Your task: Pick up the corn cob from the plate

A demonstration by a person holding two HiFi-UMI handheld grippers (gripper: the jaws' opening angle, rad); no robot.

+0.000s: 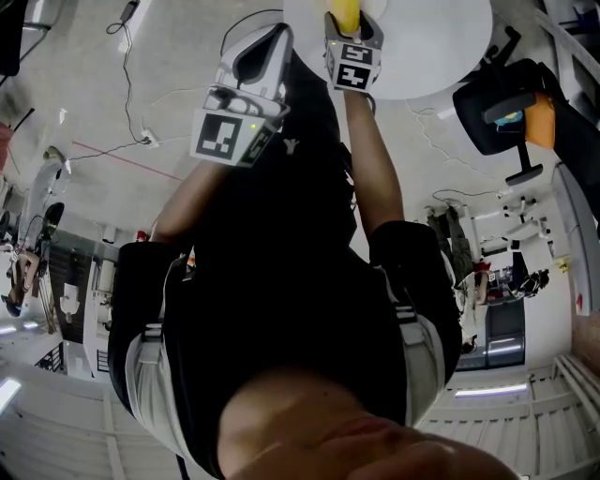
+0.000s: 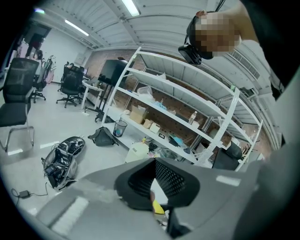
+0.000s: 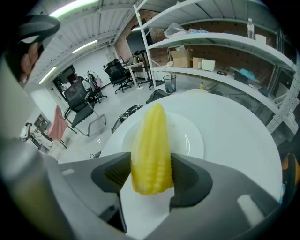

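A person's dark-clad torso fills most of the head view, so the work area is squeezed against the top edge. There the corn cob is cut off by the frame, with only a yellow stub showing above the right gripper. The white round table is also only partly in view.

The right gripper view shows more. The cob is clamped upright between the two dark jaws, which press on its lower half. Its pointed tip reaches out over the white plate behind it. Whether its blunt end touches the table cannot be told.

The left gripper is held beside the right one. Its jaws are closed tip to tip and hold nothing. A small yellow scrap shows through the gap below them, too small to identify. Metal shelving stands behind.
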